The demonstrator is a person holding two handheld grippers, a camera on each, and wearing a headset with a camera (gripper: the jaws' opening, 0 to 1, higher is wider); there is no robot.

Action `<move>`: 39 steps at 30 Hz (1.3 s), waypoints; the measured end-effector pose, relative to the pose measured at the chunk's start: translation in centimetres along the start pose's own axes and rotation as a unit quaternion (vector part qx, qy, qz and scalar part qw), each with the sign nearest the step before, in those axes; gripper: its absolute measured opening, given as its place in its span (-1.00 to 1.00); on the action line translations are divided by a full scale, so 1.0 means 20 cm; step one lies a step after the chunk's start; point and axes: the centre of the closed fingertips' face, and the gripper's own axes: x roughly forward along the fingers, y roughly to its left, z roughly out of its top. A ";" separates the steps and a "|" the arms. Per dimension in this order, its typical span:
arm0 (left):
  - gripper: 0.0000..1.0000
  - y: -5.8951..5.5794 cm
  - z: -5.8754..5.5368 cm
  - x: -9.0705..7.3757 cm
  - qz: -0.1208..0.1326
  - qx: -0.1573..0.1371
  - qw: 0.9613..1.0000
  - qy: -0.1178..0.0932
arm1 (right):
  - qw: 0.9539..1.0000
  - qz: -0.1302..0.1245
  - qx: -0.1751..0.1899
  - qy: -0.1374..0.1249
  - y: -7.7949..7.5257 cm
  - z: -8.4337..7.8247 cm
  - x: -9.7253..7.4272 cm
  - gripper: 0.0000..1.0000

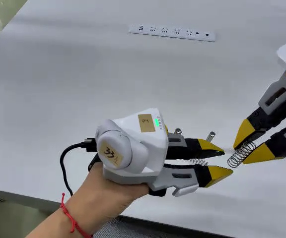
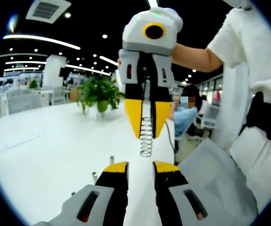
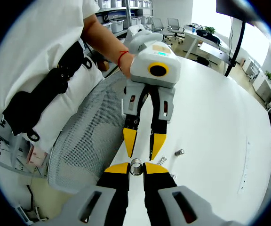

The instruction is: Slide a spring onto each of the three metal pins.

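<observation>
The right gripper (image 1: 240, 153) is clenched on a spring (image 1: 242, 154), lifted over the worktop's (image 1: 133, 74) near edge, probably to aim it at a pin (image 1: 211, 135). The left gripper (image 1: 227, 159) faces it with its claw released, likely ready to steady the spring.

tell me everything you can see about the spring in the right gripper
The spring is a coil of bare silvery wire with open, evenly spaced turns. The right gripper pinches one end between its yellow tips; the rest sticks out free toward the open left gripper. It hangs above the white table, on no pin yet; whether it touches the left gripper is unclear.
</observation>
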 end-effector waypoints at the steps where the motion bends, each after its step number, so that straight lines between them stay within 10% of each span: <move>1: -0.58 0.01 -0.01 -0.02 0.005 -0.001 1.000 0.000 | 1.000 -0.004 0.004 -0.002 -0.01 0.00 -0.01 -0.75; 17: 0.00 0.19 -0.16 -0.22 0.078 0.019 0.996 0.039 | 0.997 -0.068 0.048 0.000 -0.19 -0.07 -0.02 -0.75; 39: 0.76 0.29 -0.26 -0.31 0.091 0.025 0.994 0.060 | 0.987 -0.114 0.104 0.052 -0.43 -0.29 0.18 -0.75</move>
